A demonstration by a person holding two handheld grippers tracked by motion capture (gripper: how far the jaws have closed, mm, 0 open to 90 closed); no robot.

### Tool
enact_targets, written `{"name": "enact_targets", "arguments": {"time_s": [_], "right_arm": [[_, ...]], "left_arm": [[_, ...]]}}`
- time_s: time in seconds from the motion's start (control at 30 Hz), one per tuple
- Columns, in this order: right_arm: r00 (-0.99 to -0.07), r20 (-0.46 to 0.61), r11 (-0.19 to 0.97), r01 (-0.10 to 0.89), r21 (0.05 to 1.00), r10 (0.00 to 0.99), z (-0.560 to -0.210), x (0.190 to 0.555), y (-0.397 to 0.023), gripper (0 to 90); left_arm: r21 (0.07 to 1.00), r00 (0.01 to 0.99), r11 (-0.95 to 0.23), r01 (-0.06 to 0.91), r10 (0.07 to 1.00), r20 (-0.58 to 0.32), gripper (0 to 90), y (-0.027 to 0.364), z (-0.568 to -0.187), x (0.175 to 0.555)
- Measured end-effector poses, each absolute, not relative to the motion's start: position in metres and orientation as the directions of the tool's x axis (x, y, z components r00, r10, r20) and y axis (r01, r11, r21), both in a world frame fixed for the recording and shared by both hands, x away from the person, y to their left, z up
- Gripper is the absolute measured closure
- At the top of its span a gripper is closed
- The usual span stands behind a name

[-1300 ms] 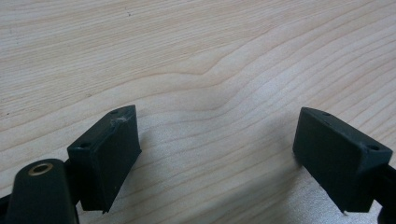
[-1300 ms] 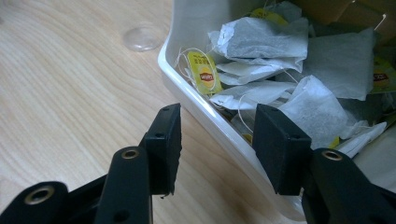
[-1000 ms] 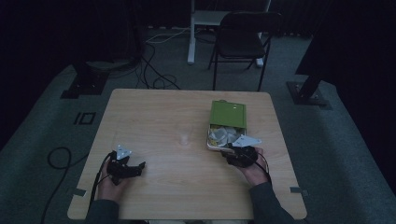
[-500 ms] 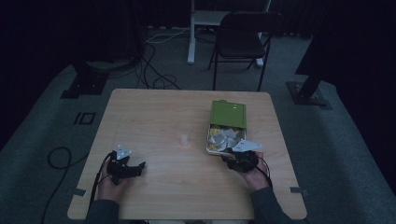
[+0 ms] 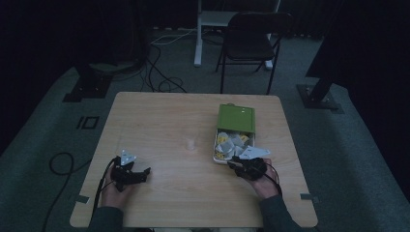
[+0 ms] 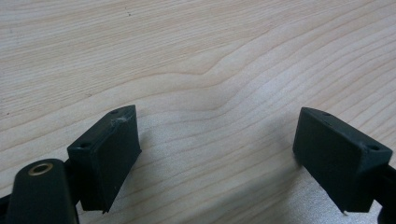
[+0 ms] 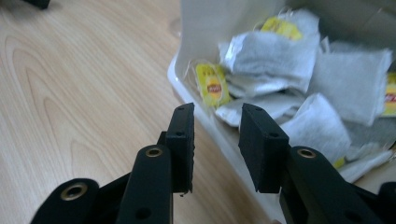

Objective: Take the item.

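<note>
- Your left hand-held gripper (image 5: pixel 131 175) rests low on the tabletop (image 5: pixel 169 125) at the near left corner, exactly where it was a second ago. In the left gripper view its jaws stand wide apart with nothing but bare wood grain between them.
- Your right hand-held gripper (image 5: pixel 240 166) sits at the near rim of the box (image 5: pixel 213 145), much where it was a second ago. Its jaws have just been closing and now leave only a narrow gap.
- In the right gripper view that gap lines up with the white rim, yet the pads (image 7: pixel 183 140) touch neither the rim nor a bag. Nothing is held.
- The tea bags (image 7: pixel 275 60) lie in a loose heap inside the box, just beyond your right jaws. The nearest has a yellow tag (image 7: pixel 212 84) resting against the near wall.
- The green lid (image 5: pixel 236 117) lies folded back on the far side, so the way in is open.
- A small clear cup (image 5: pixel 190 143) stands on the tabletop left of the box, about midway between your two hands.
- Judged from this, the jaws have narrowed short of the bags. You will probably need to carry them over the rim and down onto one bag or its tag before squeezing fully.
- Watch that the jaws do not pinch the rim and drag the box.
</note>
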State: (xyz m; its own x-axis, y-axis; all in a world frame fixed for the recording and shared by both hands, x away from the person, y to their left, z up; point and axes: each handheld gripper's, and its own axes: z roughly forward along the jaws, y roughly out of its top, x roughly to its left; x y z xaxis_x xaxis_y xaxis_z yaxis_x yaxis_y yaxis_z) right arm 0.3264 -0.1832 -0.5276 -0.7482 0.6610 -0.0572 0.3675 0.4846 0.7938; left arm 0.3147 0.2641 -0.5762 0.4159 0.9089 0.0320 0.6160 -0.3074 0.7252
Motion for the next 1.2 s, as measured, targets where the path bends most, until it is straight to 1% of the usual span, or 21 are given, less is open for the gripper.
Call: {"name": "enact_targets", "arguments": {"time_s": [0.17,0.5,0.8,0.93,1.07,1.2], "right_arm": [[-0.724,-0.081,0.469,0.353,0.809,0.685,-0.522,0.33,-0.179,65.7],[-0.637,-0.081,0.414,0.394,0.82,0.767,-0.519,0.339,-0.174,69.2],[-0.582,-0.141,0.424,0.384,0.82,0.801,-0.515,0.344,-0.167,70.2],[-0.556,-0.152,0.418,0.391,0.82,0.817,-0.514,0.347,-0.165,72.2],[-0.526,-0.184,0.427,0.388,0.817,0.83,-0.513,0.35,-0.161,74.6],[-0.513,-0.18,0.417,0.394,0.819,0.839,-0.513,0.353,-0.159,75.1]], "left_arm": [[0.725,0.416,-0.307,0.616,0.909,0.032,15.4,0.264,-0.576,0.315],[0.725,0.416,-0.308,0.616,0.909,0.032,15.4,0.264,-0.576,0.315],[0.725,0.416,-0.307,0.616,0.909,0.032,15.4,0.264,-0.576,0.315],[0.725,0.416,-0.308,0.616,0.909,0.032,15.4,0.264,-0.576,0.315],[0.725,0.416,-0.307,0.616,0.909,0.032,15.4,0.264,-0.576,0.315],[0.725,0.416,-0.307,0.616,0.909,0.032,15.4,0.264,-0.576,0.315]]}}
